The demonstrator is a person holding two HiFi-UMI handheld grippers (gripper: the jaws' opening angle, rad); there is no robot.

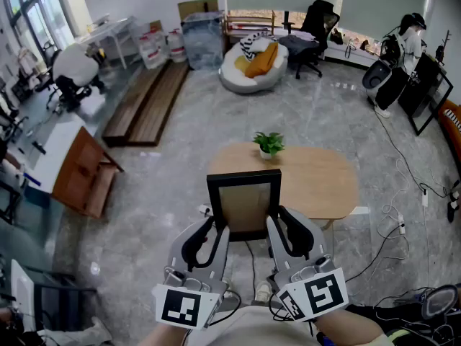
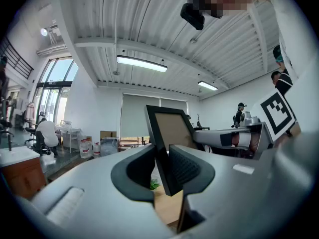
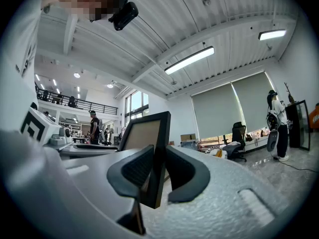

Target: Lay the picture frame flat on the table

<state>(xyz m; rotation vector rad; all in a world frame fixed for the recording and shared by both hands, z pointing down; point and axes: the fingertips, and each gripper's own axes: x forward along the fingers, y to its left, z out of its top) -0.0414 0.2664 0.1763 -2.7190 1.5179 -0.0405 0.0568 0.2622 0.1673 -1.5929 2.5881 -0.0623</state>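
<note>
The picture frame (image 1: 243, 203), black-rimmed with a tan panel, is held upright in the air in front of me, over the near edge of the wooden table (image 1: 320, 182). My left gripper (image 1: 215, 226) is shut on its lower left edge. My right gripper (image 1: 276, 222) is shut on its lower right edge. In the left gripper view the picture frame (image 2: 174, 127) rises edge-on between the jaws of the left gripper (image 2: 162, 159). The right gripper view shows the picture frame (image 3: 143, 133) the same way, with the right gripper (image 3: 158, 164) clamped on its rim.
A small potted plant (image 1: 269, 144) stands at the table's far edge. Cables (image 1: 392, 225) run over the grey floor to the right. A beanbag (image 1: 253, 63), an office chair (image 1: 313, 31) and low wooden benches (image 1: 148, 103) lie farther off.
</note>
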